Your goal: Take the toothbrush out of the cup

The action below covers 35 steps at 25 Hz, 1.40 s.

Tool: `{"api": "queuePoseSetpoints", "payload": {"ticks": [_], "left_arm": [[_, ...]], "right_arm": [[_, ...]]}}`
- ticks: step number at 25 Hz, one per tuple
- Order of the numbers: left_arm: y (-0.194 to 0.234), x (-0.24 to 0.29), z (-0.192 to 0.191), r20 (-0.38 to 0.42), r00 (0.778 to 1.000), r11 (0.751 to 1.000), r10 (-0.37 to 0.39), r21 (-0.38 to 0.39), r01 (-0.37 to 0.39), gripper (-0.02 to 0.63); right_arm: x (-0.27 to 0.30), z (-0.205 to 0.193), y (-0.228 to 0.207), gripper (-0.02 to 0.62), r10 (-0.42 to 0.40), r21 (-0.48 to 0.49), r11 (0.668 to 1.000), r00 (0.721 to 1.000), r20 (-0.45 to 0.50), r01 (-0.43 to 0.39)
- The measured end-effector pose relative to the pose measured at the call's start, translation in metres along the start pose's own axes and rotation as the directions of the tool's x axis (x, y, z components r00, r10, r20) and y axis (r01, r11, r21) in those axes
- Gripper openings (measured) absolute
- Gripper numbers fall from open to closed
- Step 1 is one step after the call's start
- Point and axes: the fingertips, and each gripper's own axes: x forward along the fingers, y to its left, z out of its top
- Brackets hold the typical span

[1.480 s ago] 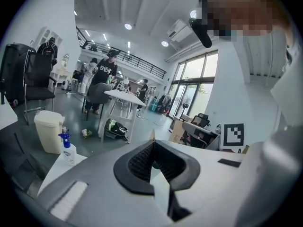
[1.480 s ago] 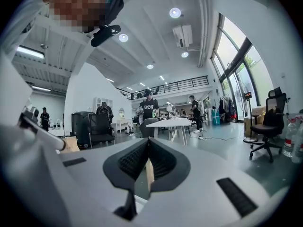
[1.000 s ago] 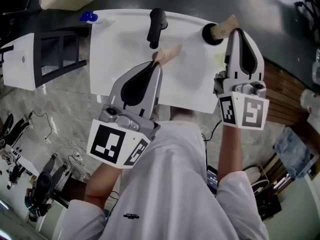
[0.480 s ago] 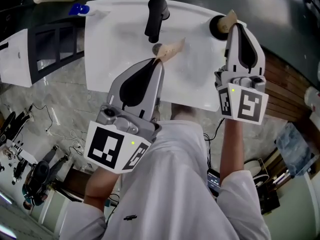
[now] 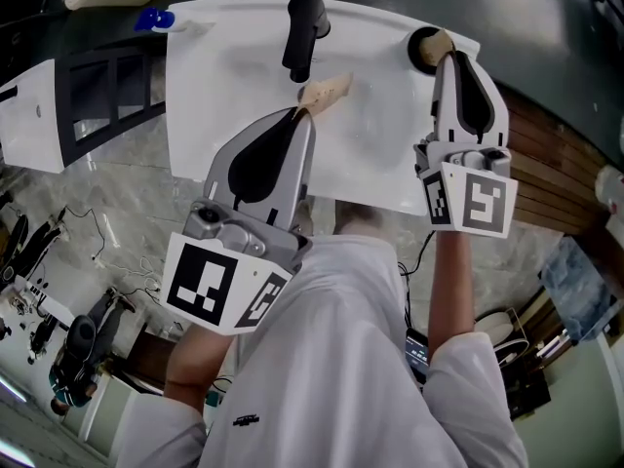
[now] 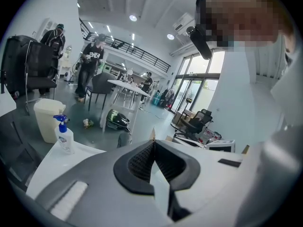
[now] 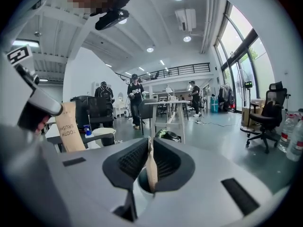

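- The right gripper (image 5: 450, 57) reaches over the far right corner of the white desk (image 5: 224, 86), right above the black cup (image 5: 421, 53).
- In the right gripper view its jaws are pressed on the toothbrush (image 7: 151, 167), a flat brown paper packet seen edge-on and standing upright between the ribbed pads.
- The packet's lower end runs down into the cup's dark round mouth (image 7: 141, 183), so the toothbrush is in the cup, pinched near its top.
- From the head view, the tan top of the toothbrush (image 5: 441, 41) shows just past the jaw tips, over the cup's rim.
- The left gripper (image 5: 300, 113) is held over the middle of the desk, well apart from the cup.
- Its jaws are closed on a second toothbrush packet (image 5: 327, 90), which sticks out beyond the tips and tilts to the right.
- The right gripper view shows that packet (image 7: 71, 126) from the side, with "TOOTH BRUSH" printed along it.
- In the left gripper view the jaws meet on a thin pale strip, with only a small tip of paper above them.
- A black tap-like fixture (image 5: 305, 35) stands at the far edge of the desk, just beyond the second packet.
- A spray bottle with a blue head (image 5: 154, 18) stands at the desk's far left corner, near a beige bin (image 6: 49, 119).
- People stand around tables in the hall behind.
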Motion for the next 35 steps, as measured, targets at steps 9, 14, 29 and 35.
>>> {"api": "queuePoseSetpoints", "payload": {"ticks": [9,14,29,35], "left_arm": [[-0.011,-0.018,0.012,0.03,0.999,1.0,-0.021,0.023,0.021,0.005],[-0.021,-0.038,0.016,0.045,0.998,0.999,-0.036,0.039,0.035,0.005],[-0.045,-0.088,0.033,0.09,0.99,0.99,-0.112,0.101,0.103,0.005],[-0.053,-0.106,0.031,0.101,0.988,0.988,-0.121,0.113,0.109,0.005]], "right_arm": [[-0.015,0.024,0.012,0.008,0.045,0.024,0.999,0.999,0.017,-0.046],[-0.041,0.046,0.018,0.008,0.03,0.025,0.999,0.999,0.044,-0.031],[-0.134,0.101,0.029,0.008,-0.063,-0.015,0.998,0.998,-0.005,0.062],[-0.172,0.111,0.04,0.008,-0.066,0.044,0.997,0.998,-0.007,0.066]]}}
